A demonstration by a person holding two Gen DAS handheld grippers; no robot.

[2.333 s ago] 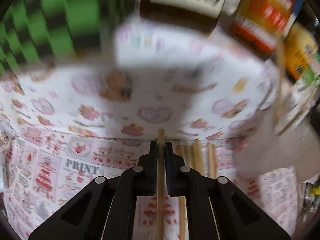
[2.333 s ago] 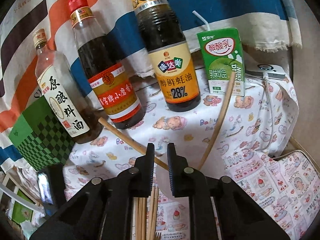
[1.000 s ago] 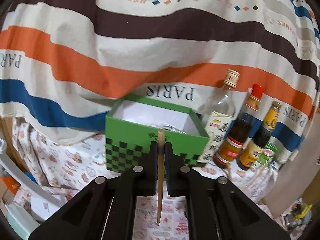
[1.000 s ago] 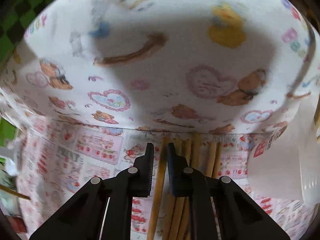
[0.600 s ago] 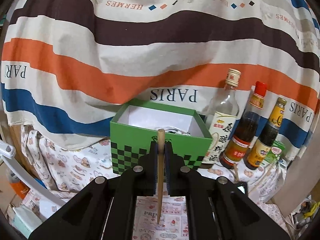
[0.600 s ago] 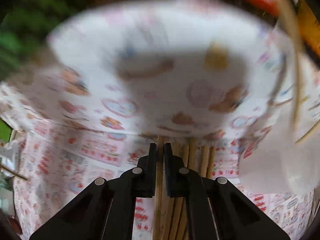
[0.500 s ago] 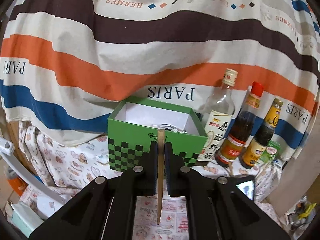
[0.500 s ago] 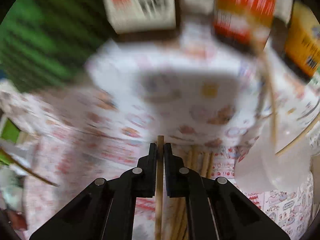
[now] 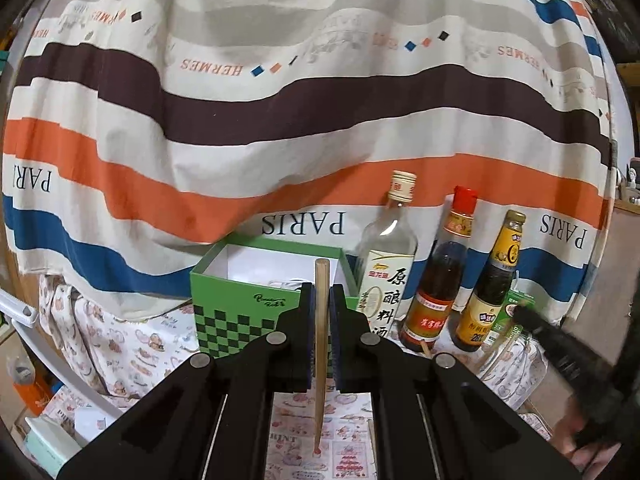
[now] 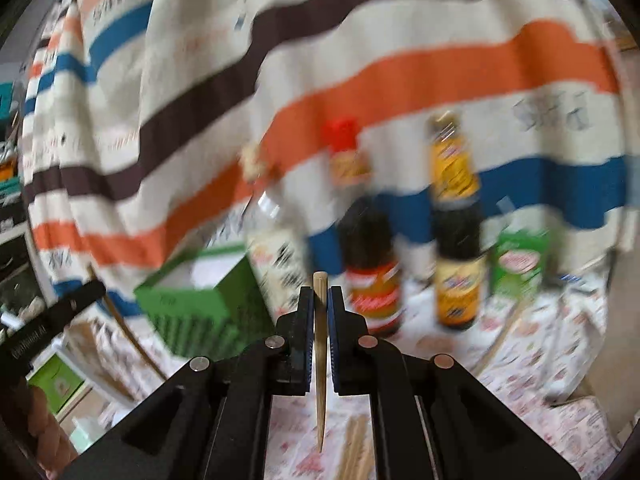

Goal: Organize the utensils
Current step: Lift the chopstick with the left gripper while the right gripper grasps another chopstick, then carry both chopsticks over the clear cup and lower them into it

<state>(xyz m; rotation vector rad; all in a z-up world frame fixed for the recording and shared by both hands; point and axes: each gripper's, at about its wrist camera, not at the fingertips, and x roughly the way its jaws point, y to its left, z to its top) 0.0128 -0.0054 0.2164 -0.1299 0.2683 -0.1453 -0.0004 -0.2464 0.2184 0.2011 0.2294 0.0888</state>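
Note:
My left gripper (image 9: 320,292) is shut on a wooden chopstick (image 9: 320,344) that stands upright between its pads, thick end up and thin tip hanging down. Straight ahead of it stands the open green checkered box (image 9: 244,304). My right gripper (image 10: 319,294) is likewise shut on another upright chopstick (image 10: 320,360), raised above the table; its view is blurred. The green box (image 10: 200,308) lies to its left. Several loose chopsticks (image 10: 354,448) lie on the cloth below the right gripper. The right gripper's body (image 9: 568,360) shows at the right edge of the left wrist view.
Three sauce bottles stand right of the box: a clear one (image 9: 390,264), a red-capped one (image 9: 444,276) and a yellow-labelled one (image 9: 492,284). A green drink carton (image 10: 520,260) sits further right. A striped cloth (image 9: 280,100) hangs behind everything. More chopsticks (image 9: 496,352) lean near the carton.
My right gripper closed on a chopstick from the pile, lifted it and tilted up from facing the table to facing the bottles. My left gripper drifted slightly, still holding its chopstick.

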